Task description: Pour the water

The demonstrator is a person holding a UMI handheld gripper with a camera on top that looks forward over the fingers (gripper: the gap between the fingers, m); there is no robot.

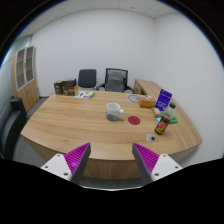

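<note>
Gripper: the tongs (pixel 111 160) stood wide, holding nothing, above the wooden table's (pixel 70 125) near edge.
Risk: the green-capped bottle (pixel 162 124) near the right edge could topple if clipped.

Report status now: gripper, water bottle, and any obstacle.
Gripper open, holding nothing, over table edge. Bottle upright beyond right finger, untouched. White cup farther ahead, red coaster beside it. Path unobstructed.
</note>
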